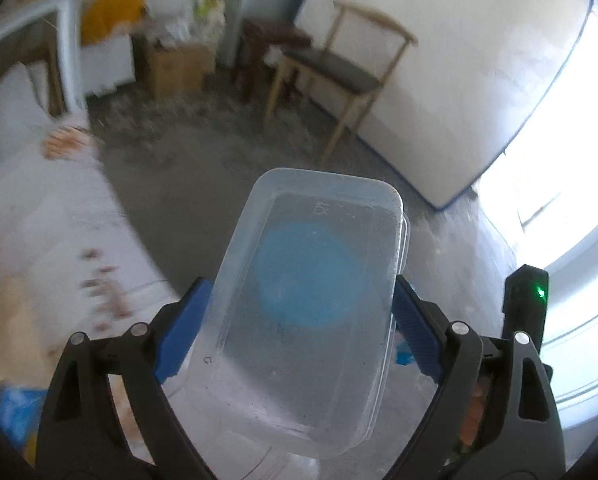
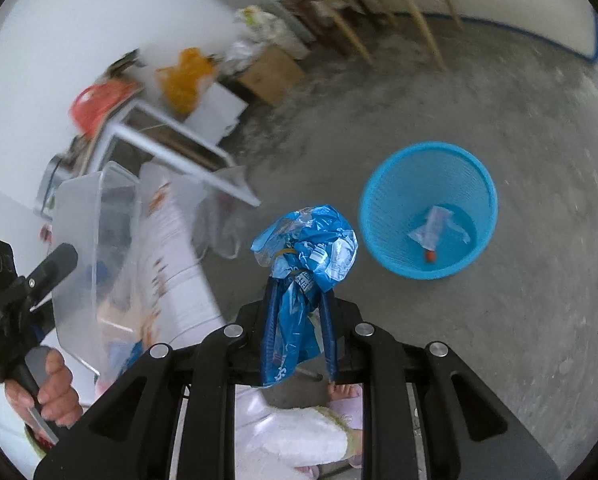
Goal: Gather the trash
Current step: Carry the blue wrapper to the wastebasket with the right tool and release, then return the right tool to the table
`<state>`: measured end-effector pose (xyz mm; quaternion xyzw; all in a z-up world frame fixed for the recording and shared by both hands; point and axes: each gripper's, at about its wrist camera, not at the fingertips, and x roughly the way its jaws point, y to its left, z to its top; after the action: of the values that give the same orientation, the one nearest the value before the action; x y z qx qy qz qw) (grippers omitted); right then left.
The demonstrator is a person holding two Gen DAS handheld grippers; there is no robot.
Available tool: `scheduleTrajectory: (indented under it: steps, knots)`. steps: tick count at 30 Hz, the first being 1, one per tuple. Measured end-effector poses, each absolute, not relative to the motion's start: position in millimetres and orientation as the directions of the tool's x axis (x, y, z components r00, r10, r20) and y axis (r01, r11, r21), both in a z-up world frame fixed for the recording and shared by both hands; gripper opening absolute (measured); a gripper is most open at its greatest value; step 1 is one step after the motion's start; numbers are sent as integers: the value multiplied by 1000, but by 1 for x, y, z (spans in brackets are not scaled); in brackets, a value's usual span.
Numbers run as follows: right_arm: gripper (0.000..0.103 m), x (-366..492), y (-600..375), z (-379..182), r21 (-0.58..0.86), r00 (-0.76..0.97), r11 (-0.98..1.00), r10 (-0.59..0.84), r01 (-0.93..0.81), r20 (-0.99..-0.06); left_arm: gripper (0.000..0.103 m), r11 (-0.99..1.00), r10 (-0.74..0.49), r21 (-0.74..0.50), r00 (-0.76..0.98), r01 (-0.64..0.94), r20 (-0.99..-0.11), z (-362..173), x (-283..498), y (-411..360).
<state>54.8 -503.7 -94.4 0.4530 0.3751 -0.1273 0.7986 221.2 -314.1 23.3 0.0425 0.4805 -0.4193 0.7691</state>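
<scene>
**Both grippers loaded above a grey floor**

Left wrist view, from 9 o'clock across: blurred white patterned cloth over a surface at the left edge. At 11 o'clock, yellow bag on a white unit, with a cardboard box beside it. At 12 to 1 o'clock, wooden chair with a dark seat, standing just in front of a white panel edged in blue. At centre and down to 6 o'clock, left gripper clamped on a clear plastic container, blue pads pressing its two long sides. Seen through the container's bottom, a blurred blue round patch.

Right wrist view, from 9 o'clock across: hand wrapped round the other gripper's handle at 8 o'clock, the same clear container raised above it. At 10 o'clock, red bag on a white table frame. At centre, right gripper closed nearly together on a crumpled blue plastic bag, bulk bunched above the fingertips, a tail hanging down between the fingers. At 6 o'clock, white fuzzy sleeve or trouser leg and a slippered foot. At 3 o'clock, blue mesh wastebasket upright on the concrete floor, apart from the bag, holding a clear wrapper and a small orange bit.
</scene>
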Motion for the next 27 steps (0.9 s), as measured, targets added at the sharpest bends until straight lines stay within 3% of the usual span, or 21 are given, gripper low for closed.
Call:
scheduleTrajectory:
  steps: [11, 14, 20, 27]
  knots:
    - [23, 94, -587, -204, 603, 608, 396, 128, 693, -783, 89, 656, -527, -327, 104, 680, -843, -72, 265, -456]
    - [53, 101, -612, -236, 573, 588, 367, 81, 733, -805, 90, 670, -500, -336, 68, 662, -864, -100, 276, -480]
    - [54, 85, -633, -274, 525, 533, 275, 50, 805, -845, 90, 668, -551, -408, 44, 622, -833, -116, 286, -482]
    - [54, 68, -622, -267, 550, 564, 288, 42, 784, -825, 90, 625, -606, -426, 63, 654, -793, -83, 276, -452]
